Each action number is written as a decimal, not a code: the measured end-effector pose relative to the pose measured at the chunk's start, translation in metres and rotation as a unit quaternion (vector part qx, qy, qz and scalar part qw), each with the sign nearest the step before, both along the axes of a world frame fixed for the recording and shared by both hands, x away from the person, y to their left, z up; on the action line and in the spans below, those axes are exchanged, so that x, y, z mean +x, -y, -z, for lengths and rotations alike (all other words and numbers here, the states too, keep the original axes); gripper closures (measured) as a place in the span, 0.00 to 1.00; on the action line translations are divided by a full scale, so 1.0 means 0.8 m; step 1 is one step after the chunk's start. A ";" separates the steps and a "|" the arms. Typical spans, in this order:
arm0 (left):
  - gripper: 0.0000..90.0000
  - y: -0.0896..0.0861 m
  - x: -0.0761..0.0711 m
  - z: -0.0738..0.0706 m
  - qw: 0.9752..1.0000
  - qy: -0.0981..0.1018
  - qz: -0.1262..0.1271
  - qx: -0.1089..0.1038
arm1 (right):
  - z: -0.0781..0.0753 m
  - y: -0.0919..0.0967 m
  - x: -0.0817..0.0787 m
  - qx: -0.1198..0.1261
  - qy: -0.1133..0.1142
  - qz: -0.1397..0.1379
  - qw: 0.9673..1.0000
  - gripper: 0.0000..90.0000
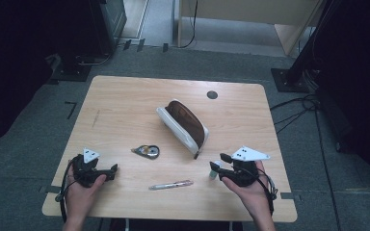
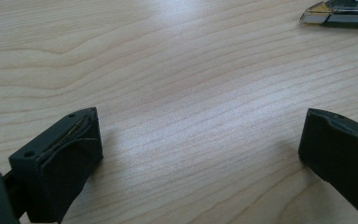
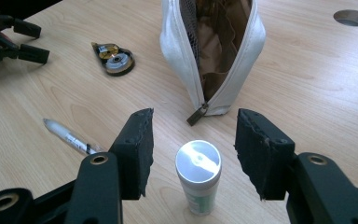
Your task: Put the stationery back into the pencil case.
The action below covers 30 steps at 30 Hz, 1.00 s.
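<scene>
A small white tube with a silver cap (image 3: pixel 198 175) stands upright on the wooden table (image 1: pixel 125 106). My right gripper (image 3: pixel 194 119) is open with one jaw on each side of the tube and a gap on both sides. In the high view the tube (image 1: pixel 215 170) is at the front right, just by the right gripper (image 1: pixel 219 163). My left gripper (image 1: pixel 112 173) rests at the front left, open, with bare wood between its jaws (image 2: pixel 198 130). An open white pouch with a brown lining (image 1: pixel 183 126) lies in the middle, its zipper end facing the right gripper (image 3: pixel 213 56).
A correction tape dispenser (image 1: pixel 147 151) lies left of the pouch. A pen (image 1: pixel 171 185) lies near the front edge between the two hands. A round cable hole (image 1: pixel 212 95) sits near the far edge. The left gripper (image 3: pixel 32 42) is visible far off in the right gripper view.
</scene>
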<state>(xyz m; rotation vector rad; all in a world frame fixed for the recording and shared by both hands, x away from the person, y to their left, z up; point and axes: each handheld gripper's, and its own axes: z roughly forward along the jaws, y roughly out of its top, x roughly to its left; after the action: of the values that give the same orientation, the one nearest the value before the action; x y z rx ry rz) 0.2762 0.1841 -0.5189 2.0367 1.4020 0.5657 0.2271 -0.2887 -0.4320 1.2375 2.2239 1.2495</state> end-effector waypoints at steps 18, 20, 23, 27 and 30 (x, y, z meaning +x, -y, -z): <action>0.00 0.000 0.000 0.000 1.000 0.000 0.000 0.000 | 0.031 -0.002 -0.009 -0.022 -0.016 -0.002 1.000 0.57; 0.00 0.000 0.000 0.000 1.000 0.000 0.000 0.000 | 0.033 -0.003 -0.009 -0.026 -0.016 0.000 1.000 0.59; 0.00 0.000 0.000 0.000 1.000 0.000 0.000 0.000 | 0.036 -0.005 -0.009 -0.038 -0.013 0.002 0.999 0.62; 0.00 0.000 0.000 0.000 1.000 0.000 0.000 0.000 | 0.040 -0.006 -0.009 -0.043 -0.008 0.005 0.999 0.67; 0.00 0.000 0.000 0.000 1.000 0.000 0.000 0.000 | 0.040 -0.005 -0.008 -0.045 -0.005 0.007 0.999 0.72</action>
<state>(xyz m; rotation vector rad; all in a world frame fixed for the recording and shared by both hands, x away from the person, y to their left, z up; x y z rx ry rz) 0.2762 0.1841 -0.5190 2.0360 1.4023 0.5649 0.2206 -0.2846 -0.4643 1.2254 2.2473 1.1271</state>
